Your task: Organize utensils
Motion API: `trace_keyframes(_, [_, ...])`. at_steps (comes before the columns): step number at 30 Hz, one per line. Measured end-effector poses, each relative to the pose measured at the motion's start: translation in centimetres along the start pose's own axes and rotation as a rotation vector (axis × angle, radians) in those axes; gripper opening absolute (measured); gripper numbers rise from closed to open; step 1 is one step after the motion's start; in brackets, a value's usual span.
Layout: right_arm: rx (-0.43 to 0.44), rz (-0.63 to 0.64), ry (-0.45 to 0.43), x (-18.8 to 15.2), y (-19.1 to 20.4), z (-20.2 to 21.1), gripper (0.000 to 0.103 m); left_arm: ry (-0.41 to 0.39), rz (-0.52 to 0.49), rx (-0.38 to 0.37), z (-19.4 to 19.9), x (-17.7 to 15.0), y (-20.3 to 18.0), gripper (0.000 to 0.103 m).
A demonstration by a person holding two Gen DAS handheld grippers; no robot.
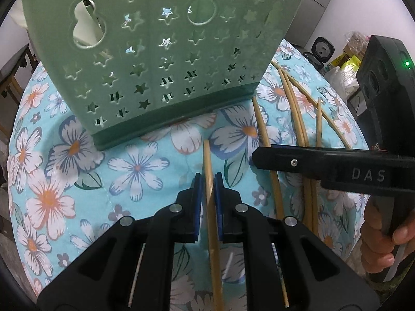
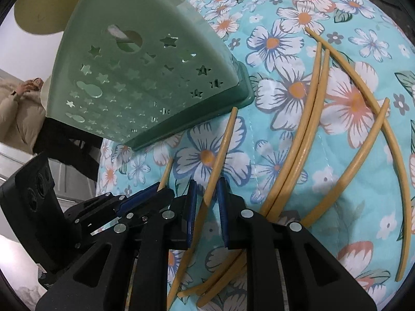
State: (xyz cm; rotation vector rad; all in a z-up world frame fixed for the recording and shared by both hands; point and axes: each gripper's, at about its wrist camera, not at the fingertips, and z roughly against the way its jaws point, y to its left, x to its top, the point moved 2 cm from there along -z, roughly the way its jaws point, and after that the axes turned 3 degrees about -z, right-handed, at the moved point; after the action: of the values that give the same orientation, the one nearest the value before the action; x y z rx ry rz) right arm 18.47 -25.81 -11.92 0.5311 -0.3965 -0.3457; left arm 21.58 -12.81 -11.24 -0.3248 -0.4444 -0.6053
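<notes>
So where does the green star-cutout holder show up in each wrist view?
Left wrist view: the green holder fills the upper centre and left, standing on the floral cloth, beyond the left gripper.
Right wrist view: the same holder sits upper left, its dark base corner pointing toward the centre.
Shared landmark: the chopstick lying just off the holder's base corner, seen between the right gripper's fingers in the right view.

A floral cloth (image 1: 135, 171), turquoise with white and orange flowers, covers the table. At 1 o'clock in the left wrist view stands a white wall (image 1: 363, 5), with a black round device (image 1: 323, 49) and yellow packets (image 1: 348, 61) below it. At 9 o'clock is wooden furniture (image 1: 15, 77). In the right wrist view, a person in a beige coat (image 2: 18, 108) is at 9 o'clock.
</notes>
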Motion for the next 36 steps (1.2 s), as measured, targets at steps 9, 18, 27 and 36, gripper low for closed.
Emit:
trace_keyframes(9, [0.028,-0.013,0.011,-1.0,0.9,-0.7,0.011,-0.012,0.014,0.005,0.7,-0.8,-0.3,0.006])
trace_keyframes(18, [0.05,0.01,0.056,-3.8,2.0,0.2,0.008,0.002,0.021,-0.016,2.4,-3.1,-1.0,0.006])
trace_keyframes(27, [-0.043,0.121,0.057,-6.7,3.9,0.1,0.008,0.026,0.008,0.006,3.5,-5.5,-2.1,0.006])
trace_keyframes(36, [-0.1,0.171,0.063,-7.5,4.9,-1.3,0.008,0.042,-0.014,0.038,3.7,-6.1,-2.6,0.006])
